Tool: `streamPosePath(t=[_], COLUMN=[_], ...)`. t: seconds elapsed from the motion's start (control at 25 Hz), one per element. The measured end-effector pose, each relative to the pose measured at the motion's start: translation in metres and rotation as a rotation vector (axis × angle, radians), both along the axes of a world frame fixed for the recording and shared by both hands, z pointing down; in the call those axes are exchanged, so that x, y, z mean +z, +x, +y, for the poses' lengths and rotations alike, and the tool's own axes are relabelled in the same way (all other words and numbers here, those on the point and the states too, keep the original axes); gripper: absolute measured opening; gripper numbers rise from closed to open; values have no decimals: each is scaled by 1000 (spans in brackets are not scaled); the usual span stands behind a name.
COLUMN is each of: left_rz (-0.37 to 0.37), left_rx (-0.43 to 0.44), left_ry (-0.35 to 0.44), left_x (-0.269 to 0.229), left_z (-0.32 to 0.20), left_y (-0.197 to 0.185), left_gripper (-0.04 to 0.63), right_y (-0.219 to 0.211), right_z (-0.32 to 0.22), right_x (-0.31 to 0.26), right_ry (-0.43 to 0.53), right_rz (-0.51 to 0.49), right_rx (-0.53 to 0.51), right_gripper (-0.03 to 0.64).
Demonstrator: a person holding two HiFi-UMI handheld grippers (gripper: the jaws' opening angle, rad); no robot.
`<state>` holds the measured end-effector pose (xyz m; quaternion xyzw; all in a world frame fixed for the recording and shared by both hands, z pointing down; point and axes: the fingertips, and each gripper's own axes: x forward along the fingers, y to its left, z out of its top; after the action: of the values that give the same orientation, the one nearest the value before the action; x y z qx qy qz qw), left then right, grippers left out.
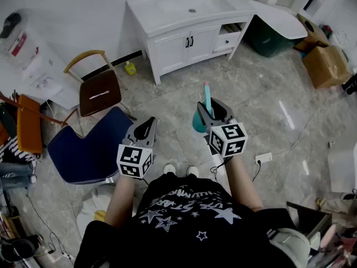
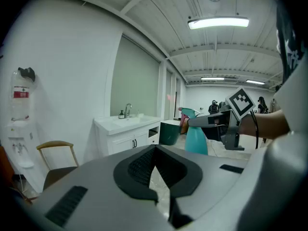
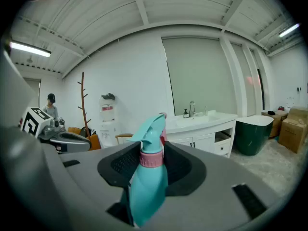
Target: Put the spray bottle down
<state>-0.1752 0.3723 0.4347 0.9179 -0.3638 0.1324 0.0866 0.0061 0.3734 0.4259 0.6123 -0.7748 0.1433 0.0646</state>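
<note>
A teal spray bottle (image 1: 199, 121) with a pink collar stands upright between the jaws of my right gripper (image 1: 208, 110), which is shut on its neck; it hangs in the air over the grey tiled floor. The right gripper view shows the bottle (image 3: 147, 186) clamped at the collar by the dark pads (image 3: 126, 161), nozzle on top. From the left gripper view the bottle (image 2: 196, 141) is seen off to the right, held by the other gripper. My left gripper (image 1: 146, 128) is level beside it, to the left, its jaws closed tip to tip (image 2: 155, 152) with nothing in them.
A white vanity with a sink (image 1: 167, 35) stands ahead against the wall. A wooden chair (image 1: 97, 91) and a blue seat (image 1: 89, 144) are to the left. A dark green bin (image 1: 268, 38) and cardboard boxes (image 1: 326, 66) sit at the right. A power strip (image 1: 263, 158) lies on the floor.
</note>
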Motion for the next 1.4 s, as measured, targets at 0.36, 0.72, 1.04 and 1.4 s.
streamPosePath(t=[0.36, 0.72, 1.04, 1.4], left_rz=[1, 3, 21, 6], left_rx=[15, -7, 1, -10], left_ry=[-34, -61, -55, -77], left_x=[19, 30, 33, 43], left_z=[2, -10, -26, -55], left_y=[-6, -41, -61, -42], left_gripper=[15, 15, 15, 15], right_y=[-6, -28, -31, -9], right_z=[-1, -14, -21, -63], right_x=[16, 18, 13, 22], right_ry=[-32, -25, 4, 1], right_rz=[7, -5, -15, -38], right_rx=[5, 34, 89, 88], right_gripper=[160, 160, 161, 161])
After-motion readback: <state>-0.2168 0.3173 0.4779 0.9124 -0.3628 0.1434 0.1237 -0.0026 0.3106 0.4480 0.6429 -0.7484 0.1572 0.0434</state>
